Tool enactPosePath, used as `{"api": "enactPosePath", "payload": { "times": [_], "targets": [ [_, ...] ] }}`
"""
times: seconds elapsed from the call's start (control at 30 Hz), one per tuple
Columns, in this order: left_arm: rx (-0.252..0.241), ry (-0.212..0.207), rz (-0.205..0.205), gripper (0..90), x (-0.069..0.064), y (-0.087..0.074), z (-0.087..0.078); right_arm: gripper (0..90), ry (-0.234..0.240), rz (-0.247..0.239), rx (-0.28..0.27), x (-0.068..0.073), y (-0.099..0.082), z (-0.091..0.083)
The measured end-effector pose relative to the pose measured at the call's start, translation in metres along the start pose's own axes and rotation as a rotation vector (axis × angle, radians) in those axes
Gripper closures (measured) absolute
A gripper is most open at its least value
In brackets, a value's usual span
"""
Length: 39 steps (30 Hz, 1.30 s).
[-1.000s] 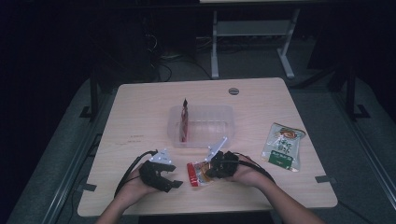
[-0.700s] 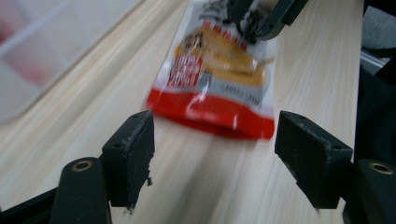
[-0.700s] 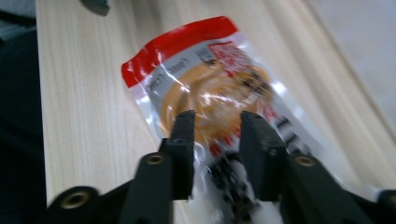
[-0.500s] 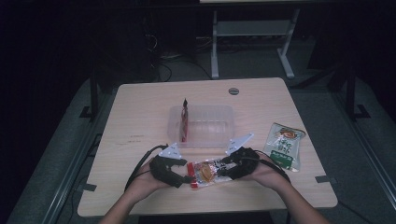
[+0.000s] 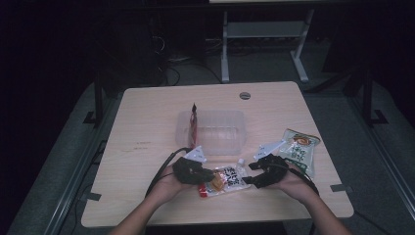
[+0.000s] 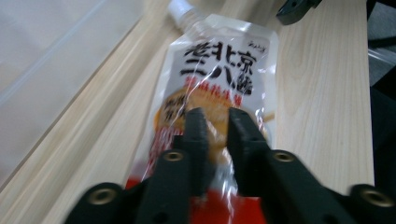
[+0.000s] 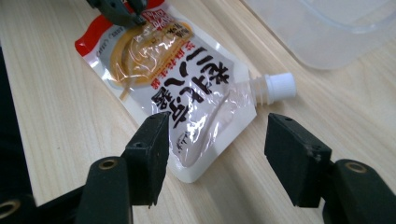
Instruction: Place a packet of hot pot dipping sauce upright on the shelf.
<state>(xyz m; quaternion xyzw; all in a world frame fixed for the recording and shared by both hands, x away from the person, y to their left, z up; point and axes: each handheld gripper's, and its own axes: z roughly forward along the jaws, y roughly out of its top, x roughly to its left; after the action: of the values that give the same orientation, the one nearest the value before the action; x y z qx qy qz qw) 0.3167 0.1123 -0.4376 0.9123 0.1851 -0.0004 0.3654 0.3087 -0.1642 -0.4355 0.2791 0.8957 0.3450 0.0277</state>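
Observation:
A clear spouted sauce pouch [image 5: 226, 180] with black lettering and a red bottom end lies flat on the table near the front edge. My left gripper [image 5: 208, 177] has just been closing and now pinches the pouch [image 6: 219, 70] near its red end, the film bunched between its jaws [image 6: 217, 114]. My right gripper [image 5: 252, 175] has just been opening. Its jaws [image 7: 217, 123] stand wide apart over the pouch's [image 7: 187, 98] spout corner, touching nothing. The white cap [image 7: 280, 86] points toward the container.
A clear plastic container [image 5: 235, 115] sits mid-table just beyond the pouch, with a red packet [image 5: 194, 122] standing upright at its left end. A green snack bag [image 5: 298, 149] lies to the right, behind my right hand. The table's front edge is close under both hands.
Both hands shifted right with the pouch. The left gripper reached the pouch and closed on its red end. The right gripper, shut on the pouch before, opened and drew back toward the right.

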Motion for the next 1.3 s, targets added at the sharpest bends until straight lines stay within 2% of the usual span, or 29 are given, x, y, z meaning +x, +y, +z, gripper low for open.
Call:
{"api": "enactPosePath", "payload": {
  "times": [0.1,0.2,0.33,0.6,0.77,0.9,0.93,1.07,1.13,1.2,1.3],
  "targets": [
    [0.033,0.004,0.019,85.5,0.002,0.007,0.015,38.9,-0.005,0.008,0.017,-0.002,-0.002,0.002],
    [0.054,0.005,0.017,89.4,0.005,0.009,0.025,38.4,0.001,0.02,0.024,-0.005,-0.003,0.003],
    [0.07,0.0,-0.016,89.6,0.009,0.01,0.029,37.7,0.016,0.025,0.024,-0.007,-0.004,0.004],
    [0.114,0.019,0.001,89.8,0.009,0.015,0.036,36.5,0.06,0.037,0.049,-0.008,-0.003,0.016],
    [0.112,0.015,-0.006,89.8,0.01,0.014,0.036,36.4,0.092,0.051,0.052,-0.01,-0.001,0.023],
    [0.104,0.023,-0.012,89.8,0.008,0.013,0.036,39.0,0.137,0.066,0.058,-0.012,-0.002,0.027],
    [0.104,0.025,-0.009,89.8,0.008,0.013,0.036,39.7,0.147,0.057,0.063,-0.012,-0.002,0.029],
    [0.095,0.024,-0.009,89.8,0.009,0.012,0.036,42.0,0.169,0.066,0.059,-0.009,0.001,0.032],
    [0.096,0.021,-0.016,89.8,0.009,0.012,0.035,48.1,0.174,0.073,0.052,-0.009,0.002,0.034],
    [0.092,0.021,-0.015,89.7,0.009,0.011,0.035,53.3,0.203,0.1,0.042,-0.011,0.004,0.037],
    [0.089,0.021,-0.017,89.8,0.009,0.011,0.035,60.2,0.236,0.114,0.042,-0.014,0.006,0.041]
  ]
}}
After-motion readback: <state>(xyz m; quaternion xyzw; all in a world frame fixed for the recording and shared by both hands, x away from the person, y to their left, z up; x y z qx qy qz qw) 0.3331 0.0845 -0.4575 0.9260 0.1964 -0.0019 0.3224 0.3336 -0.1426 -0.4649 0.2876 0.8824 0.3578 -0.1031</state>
